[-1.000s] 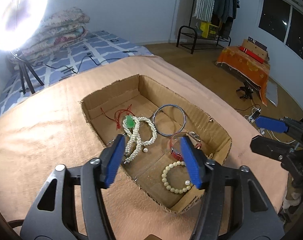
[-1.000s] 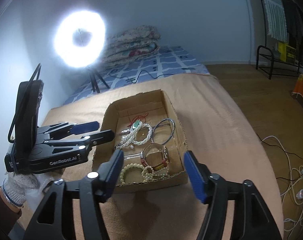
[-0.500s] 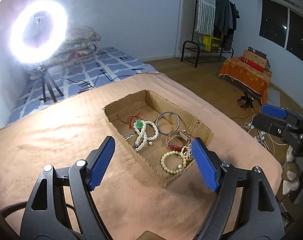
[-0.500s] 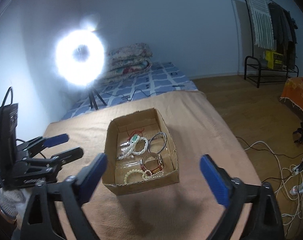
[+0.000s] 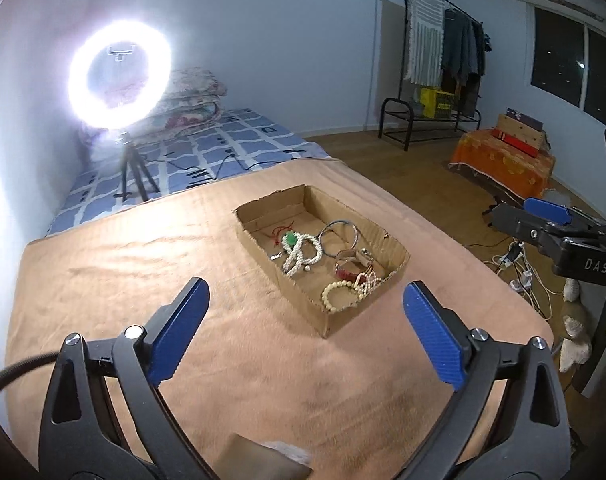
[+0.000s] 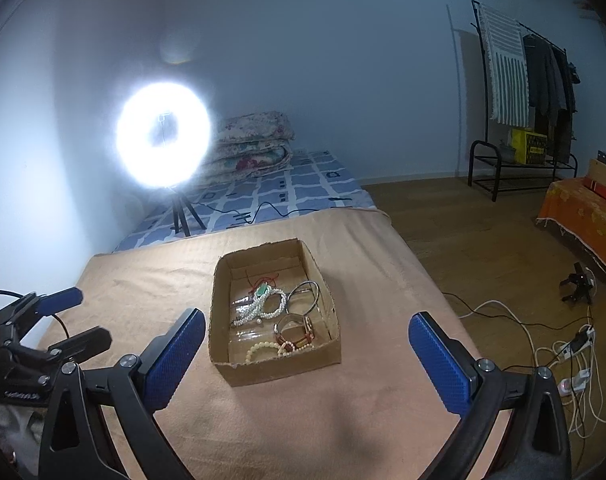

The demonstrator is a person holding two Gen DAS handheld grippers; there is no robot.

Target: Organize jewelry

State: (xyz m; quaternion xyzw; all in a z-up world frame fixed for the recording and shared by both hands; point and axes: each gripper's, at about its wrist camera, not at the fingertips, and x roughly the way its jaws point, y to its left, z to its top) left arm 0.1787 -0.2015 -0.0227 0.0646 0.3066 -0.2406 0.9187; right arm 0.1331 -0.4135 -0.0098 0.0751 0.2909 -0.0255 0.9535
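A shallow cardboard box (image 5: 387, 236) lies on a tan blanket (image 5: 143, 264). Inside it are a pearl necklace with a green pendant (image 5: 303, 254), a silver bangle (image 5: 339, 236), a red-strapped watch (image 5: 351, 266) and a cream bead bracelet (image 5: 337, 298). My left gripper (image 5: 305, 284) hovers back from the box's near corner, its jaws opening with nothing between them. From the other side, my right gripper (image 6: 307, 315) stands open and empty in front of the box (image 6: 279, 376). Each gripper shows at the edge of the other's view: the right gripper (image 5: 511, 208), the left gripper (image 6: 95, 314).
A bright ring light (image 5: 119, 76) on a tripod stands behind the blanket on a blue checked bed (image 5: 223, 148) with folded quilts. The blanket's right edge drops to a wooden floor with cables (image 6: 575, 344). A clothes rack (image 5: 443, 60) and an orange-covered bench (image 5: 503, 160) stand farther off.
Both grippers have drawn back and up from the box, and their jaws have spread much wider. The jewelry lies unmoved in the box.
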